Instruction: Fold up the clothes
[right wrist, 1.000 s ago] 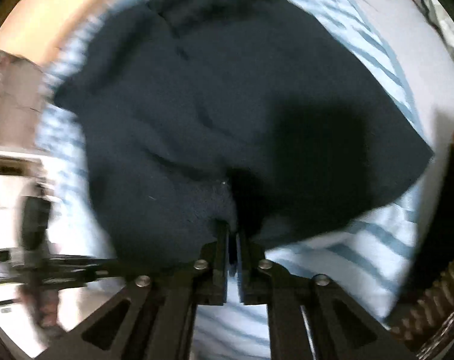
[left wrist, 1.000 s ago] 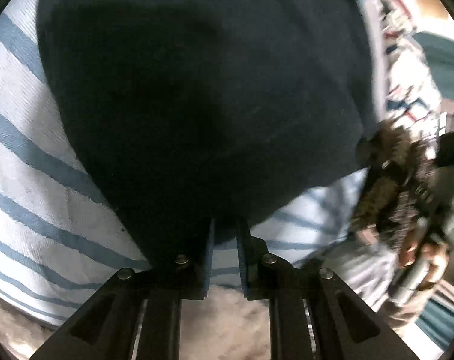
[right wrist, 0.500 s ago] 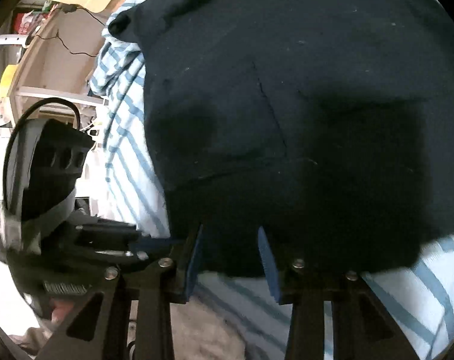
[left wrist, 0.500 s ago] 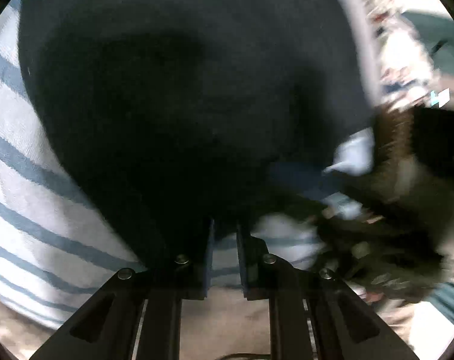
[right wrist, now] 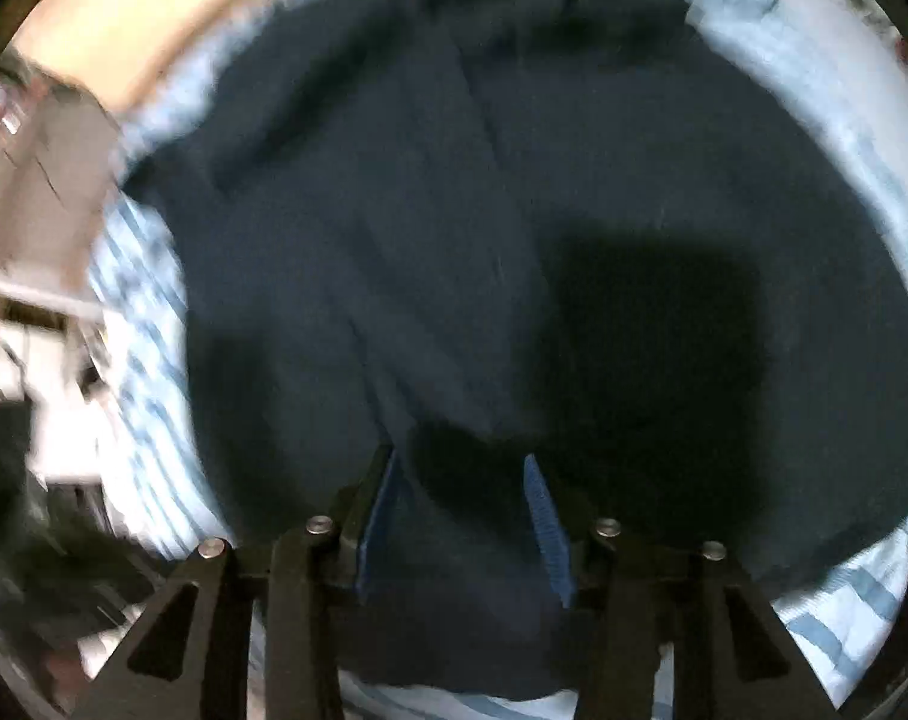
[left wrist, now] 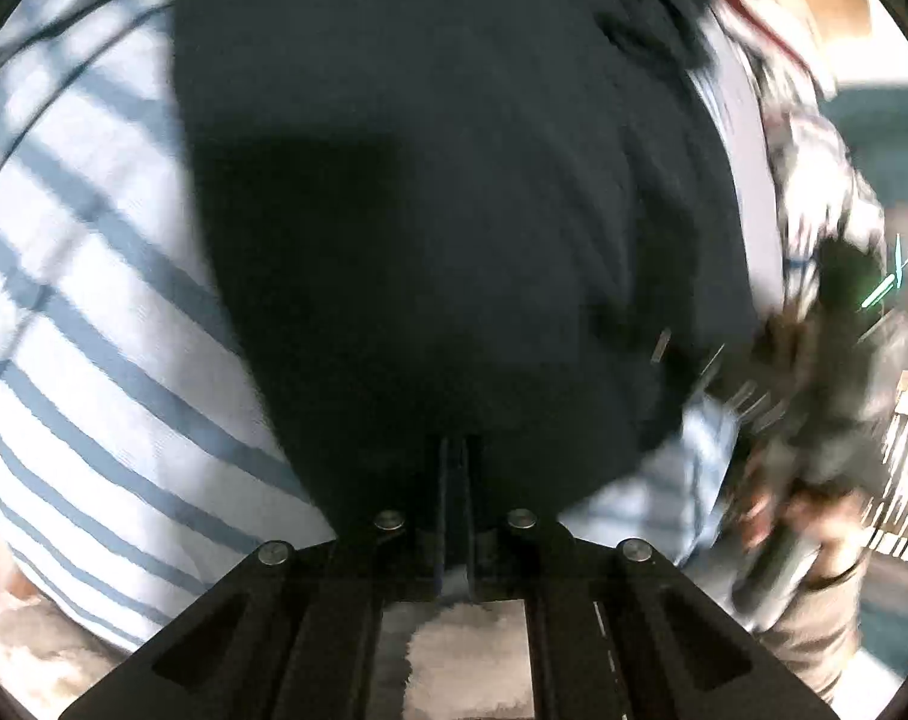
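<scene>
A dark navy garment [left wrist: 441, 228] lies spread on a blue-and-white striped sheet [left wrist: 93, 360]. My left gripper [left wrist: 454, 450] is shut on the garment's near edge. In the right wrist view the same navy garment [right wrist: 454, 252] fills the frame, with a seam running down its middle. My right gripper [right wrist: 460, 468] is open, its blue pads apart over the garment's near edge, holding nothing. The right gripper and the hand holding it show blurred at the right edge of the left wrist view [left wrist: 814, 420].
The striped sheet [right wrist: 147, 396] shows on both sides of the garment. Patterned bedding [left wrist: 802, 138] lies at the far right. A wooden board [right wrist: 129, 18] and shelving [right wrist: 39, 312] stand at the left. A shaggy pale rug [left wrist: 466, 666] lies below the bed edge.
My right gripper opened and let go of the garment, then shifted over it. My left gripper closed from a narrow gap onto the garment's edge and moved; both views are motion-blurred.
</scene>
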Tool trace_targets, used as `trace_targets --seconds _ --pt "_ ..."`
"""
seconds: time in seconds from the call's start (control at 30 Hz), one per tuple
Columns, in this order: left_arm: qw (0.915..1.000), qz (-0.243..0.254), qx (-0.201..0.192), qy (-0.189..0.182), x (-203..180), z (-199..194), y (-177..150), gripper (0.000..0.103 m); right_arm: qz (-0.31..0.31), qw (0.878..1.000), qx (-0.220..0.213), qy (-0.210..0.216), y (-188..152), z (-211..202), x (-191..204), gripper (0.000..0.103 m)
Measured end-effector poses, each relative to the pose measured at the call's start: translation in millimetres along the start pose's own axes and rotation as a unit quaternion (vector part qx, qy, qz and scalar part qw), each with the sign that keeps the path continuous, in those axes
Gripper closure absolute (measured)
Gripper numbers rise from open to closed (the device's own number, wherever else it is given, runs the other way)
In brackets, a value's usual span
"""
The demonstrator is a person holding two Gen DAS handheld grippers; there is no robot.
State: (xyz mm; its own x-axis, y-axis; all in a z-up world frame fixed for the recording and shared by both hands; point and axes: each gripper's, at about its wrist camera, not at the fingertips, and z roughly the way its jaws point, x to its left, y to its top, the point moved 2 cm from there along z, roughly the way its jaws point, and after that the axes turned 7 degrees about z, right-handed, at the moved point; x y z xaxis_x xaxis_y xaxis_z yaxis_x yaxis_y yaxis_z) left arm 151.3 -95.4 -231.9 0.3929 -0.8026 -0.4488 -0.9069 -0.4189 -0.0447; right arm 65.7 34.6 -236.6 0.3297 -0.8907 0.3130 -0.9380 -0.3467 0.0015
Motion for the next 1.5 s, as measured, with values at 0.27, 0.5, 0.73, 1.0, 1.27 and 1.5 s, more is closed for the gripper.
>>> trace_targets --seconds 0.27,0.5,0.73,1.0,1.27,1.5 --pt "0.9647 -0.186 -0.184 -0.035 128.5 -81.7 50.6 0.044 0.042 0.997 -0.056 0.014 51.4 -38.0 3.2 0.057" --pt "0.9451 -0.178 -0.261 -0.083 150.3 -124.4 142.7 0.043 -0.029 0.990 -0.129 0.058 136.4 -59.6 64.0 0.056" --pt "0.9587 -0.158 -0.233 -0.041 118.9 -73.6 186.5 0.043 -0.057 0.979 -0.194 0.029 217.5 -87.3 90.3 0.021" --pt "0.9325 -0.171 -0.317 -0.029 135.3 -95.5 191.7 0.092 -0.120 0.984 -0.127 0.027 284.7 -15.7 136.9 0.091" --pt "0.9171 -0.290 -0.273 -0.003 181.5 -81.7 181.7 0.092 -0.189 0.966 -0.155 0.081 292.5 -32.5 193.8 0.055" --pt "0.8718 -0.256 -0.417 -0.029 115.4 -153.0 144.3 0.025 -0.033 0.977 -0.193 0.083 252.8 -96.7 59.6 0.016"
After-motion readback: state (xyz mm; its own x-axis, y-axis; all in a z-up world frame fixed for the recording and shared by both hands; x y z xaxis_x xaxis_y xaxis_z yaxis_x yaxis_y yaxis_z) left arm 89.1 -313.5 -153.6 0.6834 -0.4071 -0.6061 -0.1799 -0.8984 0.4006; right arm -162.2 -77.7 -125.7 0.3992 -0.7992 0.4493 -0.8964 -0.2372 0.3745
